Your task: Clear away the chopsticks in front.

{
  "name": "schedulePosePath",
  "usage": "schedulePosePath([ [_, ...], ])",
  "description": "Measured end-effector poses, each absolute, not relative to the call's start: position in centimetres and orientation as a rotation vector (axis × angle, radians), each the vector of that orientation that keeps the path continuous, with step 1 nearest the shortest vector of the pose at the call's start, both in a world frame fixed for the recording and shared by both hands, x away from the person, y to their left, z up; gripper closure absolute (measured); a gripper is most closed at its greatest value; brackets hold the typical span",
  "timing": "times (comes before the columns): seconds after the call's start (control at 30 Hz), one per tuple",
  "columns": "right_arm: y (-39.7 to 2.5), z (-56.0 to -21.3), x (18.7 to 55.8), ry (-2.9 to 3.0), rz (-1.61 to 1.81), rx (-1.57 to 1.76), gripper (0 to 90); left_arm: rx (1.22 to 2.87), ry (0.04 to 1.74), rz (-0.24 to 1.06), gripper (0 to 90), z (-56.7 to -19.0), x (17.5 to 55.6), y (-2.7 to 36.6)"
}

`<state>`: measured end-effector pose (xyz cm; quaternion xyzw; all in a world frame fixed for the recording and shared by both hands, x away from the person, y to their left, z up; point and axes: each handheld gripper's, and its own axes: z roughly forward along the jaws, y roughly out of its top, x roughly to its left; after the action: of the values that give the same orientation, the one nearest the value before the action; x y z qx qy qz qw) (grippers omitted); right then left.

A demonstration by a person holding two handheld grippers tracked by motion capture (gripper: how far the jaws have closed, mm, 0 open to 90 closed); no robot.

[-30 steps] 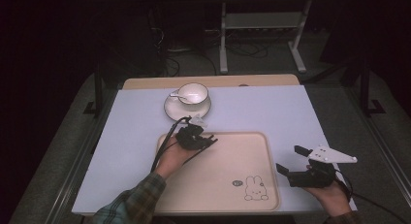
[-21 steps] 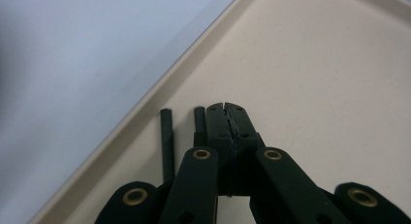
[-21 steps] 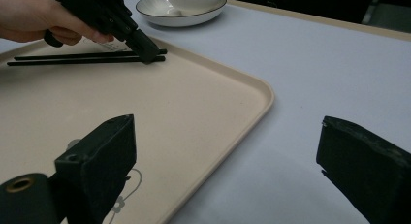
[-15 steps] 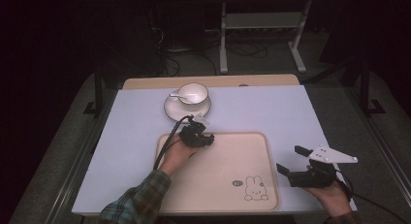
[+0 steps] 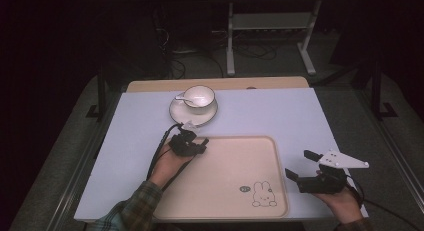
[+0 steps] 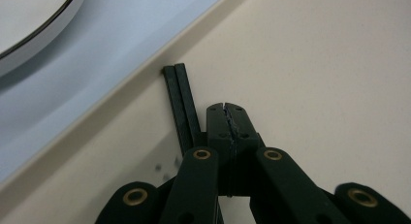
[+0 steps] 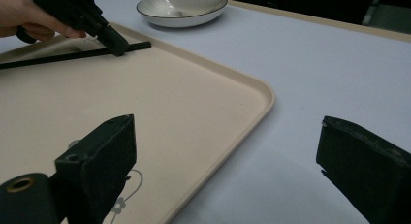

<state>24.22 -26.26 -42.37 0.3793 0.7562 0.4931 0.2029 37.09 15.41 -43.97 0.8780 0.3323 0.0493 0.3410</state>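
Note:
My left gripper [image 5: 201, 142] rests low on the far left corner of a beige tray [image 5: 235, 166] with a rabbit print. Its jaws are pressed together with nothing seen between them. Two thin black sticks [image 6: 181, 102] lie side by side on the tray just left of those jaws, their ends near the rim. The right gripper view shows the sticks [image 7: 63, 57] stretched along the tray under the left gripper [image 7: 115, 45]. My right gripper [image 5: 302, 164] hovers open over the table beside the tray's right edge, its wide jaws holding nothing [image 7: 228, 136].
A white cup [image 5: 199, 97] with a spoon stands on a white saucer [image 5: 181, 112] just beyond the tray's far left corner. The pale blue table [image 5: 280, 116] extends behind and right of the tray. Metal stand legs are on the dark floor beyond.
My left gripper has shifted slightly to the left at the tray's far corner. The right gripper has stayed where it was, still open.

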Motion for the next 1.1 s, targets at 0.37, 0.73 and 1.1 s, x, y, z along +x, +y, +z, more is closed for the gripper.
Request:
schedulePosePath([
  [0.37,-26.2,-42.3,24.3,2.112,1.377,1.056,6.4,2.26,0.929,0.127,89.5,-43.9,35.6,18.5],
  [0.73,-26.1,-42.4,24.3,2.115,1.376,1.055,6.4,2.257,0.981,0.138,89.5,-43.8,33.9,21.4],
  [1.1,-26.0,-42.3,24.3,2.118,1.373,1.051,6.4,2.239,1.04,0.165,89.4,-43.7,32.9,24.1],
])
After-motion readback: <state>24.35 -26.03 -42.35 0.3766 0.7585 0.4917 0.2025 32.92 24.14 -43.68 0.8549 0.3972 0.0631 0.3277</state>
